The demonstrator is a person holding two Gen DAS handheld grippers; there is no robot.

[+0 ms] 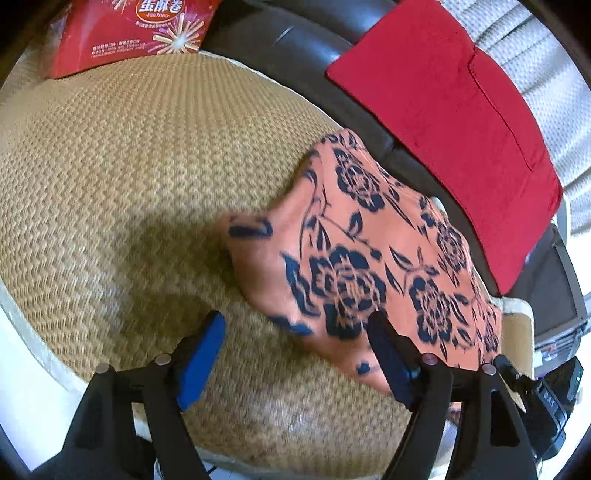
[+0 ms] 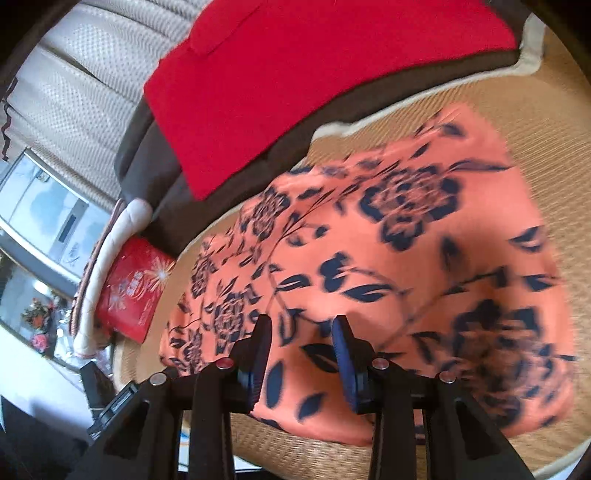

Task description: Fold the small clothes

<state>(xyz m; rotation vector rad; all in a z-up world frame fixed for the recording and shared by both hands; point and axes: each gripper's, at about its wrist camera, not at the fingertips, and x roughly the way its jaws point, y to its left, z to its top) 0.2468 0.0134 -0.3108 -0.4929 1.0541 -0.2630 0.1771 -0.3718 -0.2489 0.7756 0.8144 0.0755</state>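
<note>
Woven mat (image 1: 110,166) carrying everything; red cushion (image 1: 443,110) lying behind on dark sofa; red box (image 1: 129,33) sitting at mat's far edge. Orange floral garment (image 2: 369,258) lying bunched on mat, partly over near edge. Right hand-held gripper (image 2: 301,332) hovering over garment, jaws part-closed, fabric beneath and between the tips, but whether pads are pinching it cannot tell. Left hand-held gripper (image 1: 295,354) standing wide, released, one finger over cloth edge, grasping nothing. Step likely: taking hold before folding. Next: left needing to clamp near edge, then both lifting over.
</note>
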